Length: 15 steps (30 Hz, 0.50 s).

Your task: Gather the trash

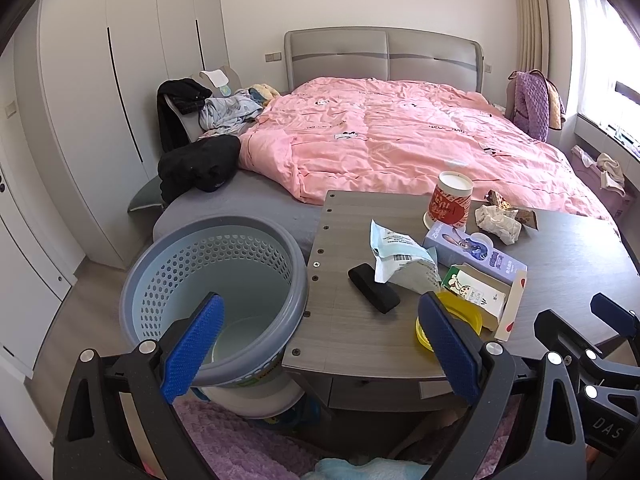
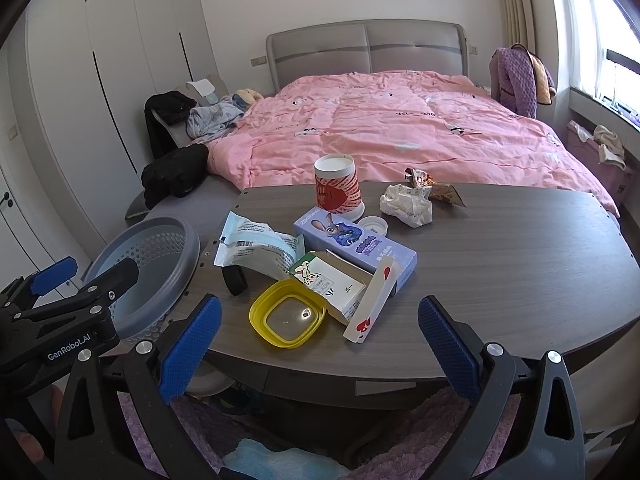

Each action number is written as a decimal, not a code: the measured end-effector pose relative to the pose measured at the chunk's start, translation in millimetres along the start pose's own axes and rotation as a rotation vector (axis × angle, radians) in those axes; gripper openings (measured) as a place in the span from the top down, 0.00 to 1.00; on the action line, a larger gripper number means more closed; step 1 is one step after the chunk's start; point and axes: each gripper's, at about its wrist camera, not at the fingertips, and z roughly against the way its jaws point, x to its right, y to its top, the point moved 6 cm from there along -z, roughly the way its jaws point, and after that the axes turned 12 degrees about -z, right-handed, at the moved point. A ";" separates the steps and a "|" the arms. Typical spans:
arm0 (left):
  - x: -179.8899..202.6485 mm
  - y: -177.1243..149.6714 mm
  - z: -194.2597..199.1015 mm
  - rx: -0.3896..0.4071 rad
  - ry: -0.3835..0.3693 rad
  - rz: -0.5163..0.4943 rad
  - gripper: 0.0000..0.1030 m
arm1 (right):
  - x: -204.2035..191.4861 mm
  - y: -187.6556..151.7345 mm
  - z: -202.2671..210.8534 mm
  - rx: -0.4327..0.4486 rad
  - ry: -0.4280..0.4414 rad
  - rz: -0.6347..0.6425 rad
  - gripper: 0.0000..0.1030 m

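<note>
Left tongs (image 1: pixel 320 344): jaws spread wide, nothing between them, held at the near-left corner of the worktop (image 1: pixel 352 336); left pad over the bin (image 1: pixel 216 280), right pad in front of the yellow lid (image 1: pixel 448 320). Right tongs (image 2: pixel 320 344): likewise wide open and empty, at the near edge of the worktop, yellow lid just beyond the gap. In the right wrist view the left tongs show at far left, over the bin rim.

Bin: grey rim, pale blue perforated wall, standing on the floor against the worktop's left end, w/ a pale flat item in its bottom.

Trash, all on the worktop, near to far:
- yellow lid, lying flat, nearest the edge;
- open carton (image 2: pixel 336 284) w/ cartoon print, touching the lid's far-right side; its flap w/ red hearts (image 2: pixel 372 304) points toward the edge;
- black strip (image 1: pixel 374 288), left of the carton, partly under the white pouch (image 2: pixel 256 248);
- purple box (image 2: pixel 356 244) w/ a rabbit picture, lying behind the carton;
- white cap (image 2: pixel 373 225), beside the box's far end;
- red-and-white cup (image 2: pixel 338 190), upright, behind the box;
- crumpled tissue (image 2: pixel 406 204) and snack wrapper (image 2: pixel 436 188), right of the cup, touching each other.

Bkgd: bed w/ pink quilt (image 1: pixel 400 136) beyond the worktop; clothes heaped at its left side.
</note>
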 end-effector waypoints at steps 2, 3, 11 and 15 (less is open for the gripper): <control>-0.3 0.2 0.3 0.001 0.000 0.001 0.10 | -0.1 0.1 -0.1 0.001 -0.001 0.001 0.06; -0.3 0.4 0.2 0.001 0.000 0.001 0.10 | -0.6 0.2 0.9 0.002 0.000 0.002 0.06; 0.4 0.4 1.2 0.001 0.001 -0.001 0.10 | -0.8 0.1 1.6 0.003 0.000 0.001 0.06; 0.9 -0.1 1.0 0.002 0.001 0.000 0.10 | -0.5 0.0 1.7 0.004 0.001 0.001 0.06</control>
